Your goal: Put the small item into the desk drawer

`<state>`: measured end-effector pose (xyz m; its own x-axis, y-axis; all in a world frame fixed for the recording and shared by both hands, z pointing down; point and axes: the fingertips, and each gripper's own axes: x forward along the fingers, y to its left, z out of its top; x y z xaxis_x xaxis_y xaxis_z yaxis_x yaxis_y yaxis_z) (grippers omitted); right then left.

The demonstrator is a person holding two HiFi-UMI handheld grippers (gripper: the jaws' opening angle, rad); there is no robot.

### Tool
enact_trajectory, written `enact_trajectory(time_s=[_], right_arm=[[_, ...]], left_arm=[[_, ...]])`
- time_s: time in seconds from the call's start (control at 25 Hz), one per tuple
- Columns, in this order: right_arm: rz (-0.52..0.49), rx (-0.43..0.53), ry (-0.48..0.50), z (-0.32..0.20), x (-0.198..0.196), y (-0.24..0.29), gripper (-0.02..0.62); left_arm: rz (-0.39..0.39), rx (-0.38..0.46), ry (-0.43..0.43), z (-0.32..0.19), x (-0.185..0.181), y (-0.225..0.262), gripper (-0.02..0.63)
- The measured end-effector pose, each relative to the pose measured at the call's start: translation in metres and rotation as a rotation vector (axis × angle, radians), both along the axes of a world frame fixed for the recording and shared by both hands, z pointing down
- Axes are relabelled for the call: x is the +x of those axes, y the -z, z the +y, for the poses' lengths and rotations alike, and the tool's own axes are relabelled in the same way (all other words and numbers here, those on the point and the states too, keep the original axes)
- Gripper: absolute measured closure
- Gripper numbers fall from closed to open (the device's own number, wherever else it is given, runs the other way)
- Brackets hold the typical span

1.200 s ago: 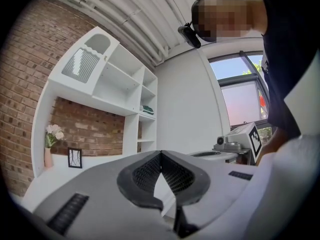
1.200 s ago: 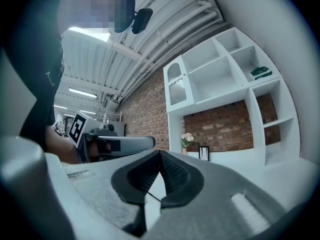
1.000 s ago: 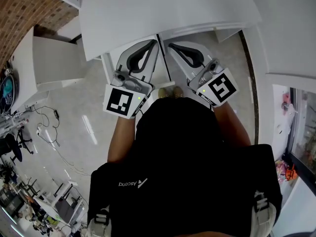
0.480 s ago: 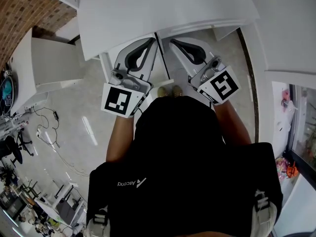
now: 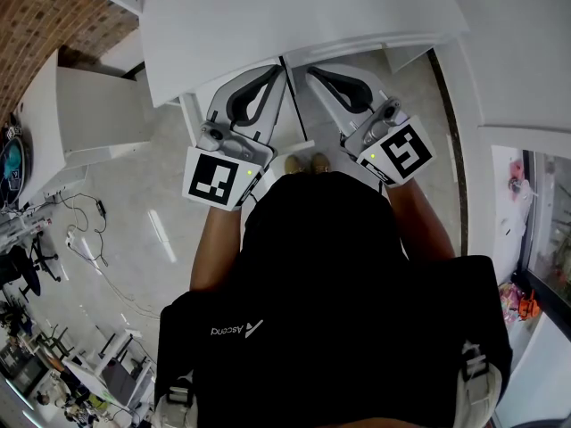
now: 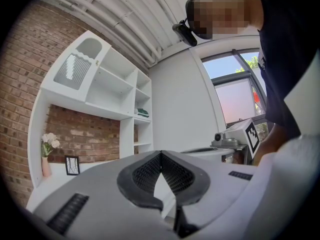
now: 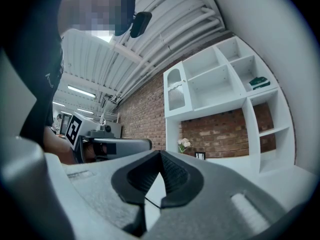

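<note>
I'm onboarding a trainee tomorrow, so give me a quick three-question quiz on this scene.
1. True or false: the left gripper holds a small item.
2. The right gripper is: A) wide open; B) shut, with nothing between its jaws; C) shut on a pen.
3. What stands beside the picture frame under the white shelves?
Key: 1 false. 2 B. 3 flowers.
</note>
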<state>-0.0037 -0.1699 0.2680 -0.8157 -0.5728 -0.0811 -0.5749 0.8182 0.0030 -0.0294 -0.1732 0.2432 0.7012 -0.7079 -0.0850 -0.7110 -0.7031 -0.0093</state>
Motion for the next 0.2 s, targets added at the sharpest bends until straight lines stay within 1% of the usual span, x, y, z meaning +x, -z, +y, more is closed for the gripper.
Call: enact_trajectory(time_s=[0.2], right_arm=[[0.000, 0.002, 0.003, -0.0011, -0.0019, 0.0002, 0.595]], left_arm=[[-0.013, -0.006, 0.004, -0.0006, -0.0032, -0.0051, 0.607]])
